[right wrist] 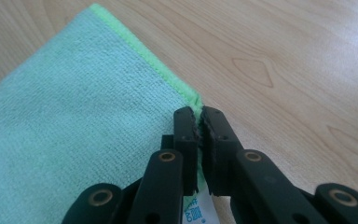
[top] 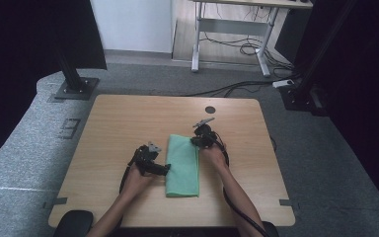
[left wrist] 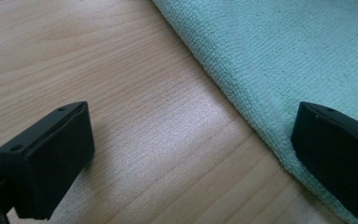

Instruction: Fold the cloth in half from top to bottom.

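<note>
A folded green cloth (top: pixel 182 165) lies lengthwise in the middle of the wooden table (top: pixel 118 123). My left gripper (top: pixel 166 170) rests low at the cloth's left edge. In the left gripper view it (left wrist: pixel 193 140) stands open, one jaw over bare wood and the other over the cloth (left wrist: pixel 284 51). My right gripper (top: pixel 196 142) is at the far right side of the cloth. In the right gripper view it (right wrist: pixel 199 122) is shut on the cloth's (right wrist: pixel 74 121) bright green hem, and a white label (right wrist: pixel 199 207) shows beneath the jaws.
A black round grommet (top: pixel 210 109) sits in the table near its far edge. Past the table are a black stand base (top: pixel 74 89) at left, a white desk frame (top: pixel 197 44) and cables (top: pixel 246 49) on the grey carpet.
</note>
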Demonstrator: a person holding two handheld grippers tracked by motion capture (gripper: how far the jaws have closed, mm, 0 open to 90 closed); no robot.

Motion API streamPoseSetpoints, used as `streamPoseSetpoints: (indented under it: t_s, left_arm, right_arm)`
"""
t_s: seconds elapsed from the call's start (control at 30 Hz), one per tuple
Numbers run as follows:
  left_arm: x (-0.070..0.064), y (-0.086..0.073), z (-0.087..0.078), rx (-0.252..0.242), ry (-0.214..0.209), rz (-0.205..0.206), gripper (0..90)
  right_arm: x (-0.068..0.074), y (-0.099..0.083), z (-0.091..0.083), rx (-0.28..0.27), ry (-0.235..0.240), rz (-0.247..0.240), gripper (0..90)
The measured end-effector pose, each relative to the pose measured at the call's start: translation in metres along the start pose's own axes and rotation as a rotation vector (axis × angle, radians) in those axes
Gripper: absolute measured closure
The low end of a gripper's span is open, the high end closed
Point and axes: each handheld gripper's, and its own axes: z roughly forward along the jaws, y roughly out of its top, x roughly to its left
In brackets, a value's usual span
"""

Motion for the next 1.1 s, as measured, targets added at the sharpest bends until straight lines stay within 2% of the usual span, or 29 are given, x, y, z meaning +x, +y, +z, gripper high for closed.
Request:
streamPoseSetpoints:
  t_s: [0.23,0.57,0.77,1.1]
  left_arm:
    - [0.0,0.0,0.0,-0.002,0.001,0.0,0.0]
    - [-0.001,0.0,0.0,0.0,0.005,-0.005,0.0]
    - [-0.001,0.0,0.0,0.001,0.005,-0.003,0.0]
    - [-0.001,0.0,0.0,0.0,0.006,-0.004,0.0]
  right_arm:
    - [0.004,0.004,-0.021,-0.058,0.03,-0.028,84.4]
    - [0.023,0.006,-0.06,-0.115,0.054,-0.163,84.2]
    - [0.032,0.001,-0.085,-0.151,0.075,-0.193,84.1]
    - [0.052,-0.019,-0.114,-0.192,0.149,-0.223,83.9]
